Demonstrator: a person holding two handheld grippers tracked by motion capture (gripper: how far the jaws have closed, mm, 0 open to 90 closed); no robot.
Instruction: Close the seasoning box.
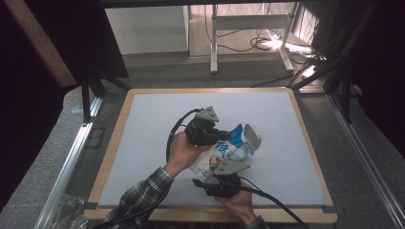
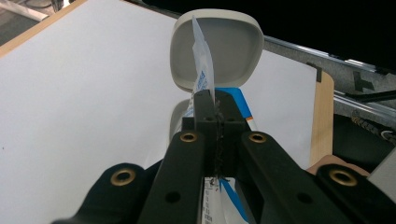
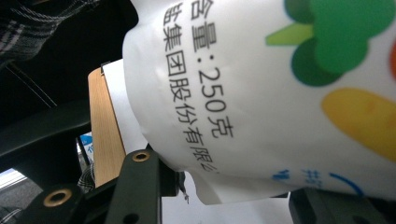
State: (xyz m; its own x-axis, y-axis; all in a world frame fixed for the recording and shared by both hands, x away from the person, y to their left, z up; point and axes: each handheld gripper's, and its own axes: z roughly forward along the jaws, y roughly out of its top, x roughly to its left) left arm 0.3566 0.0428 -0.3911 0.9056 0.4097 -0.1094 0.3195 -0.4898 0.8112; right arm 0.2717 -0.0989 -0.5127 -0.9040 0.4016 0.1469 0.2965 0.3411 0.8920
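A white pouch [image 1: 224, 155] printed with blue characters and coloured vegetable pictures is held up above the middle of the white surface [image 1: 143, 143], between the 2 grippers. The left gripper [image 1: 217, 132] comes in from the left side of the pouch, in the person's left hand [image 1: 184, 150], whose plaid sleeve [image 1: 141, 198] enters from the bottom edge. In the left gripper view its jaws are clenched on the thin blue-and-white top edge of the pouch [image 2: 203, 79], which stands up between them.

Just beyond that edge sits a pale rounded dish [image 2: 217, 49], tilted so that its hollow faces the camera; in the high view the dish [image 1: 252, 137] lies at the upper right end of the pouch, touching or just beside it.

The right gripper [image 1: 217, 179] is at the lower end of the pouch, in the right hand [image 1: 241, 202] near the front wooden rim of the surface. In the right gripper view the pouch [image 3: 280, 93] looms close, with black print reading 250 and green and yellow drawings, and its lower edge drops between the jaws. Whether those jaws are pressed onto it I cannot tell.
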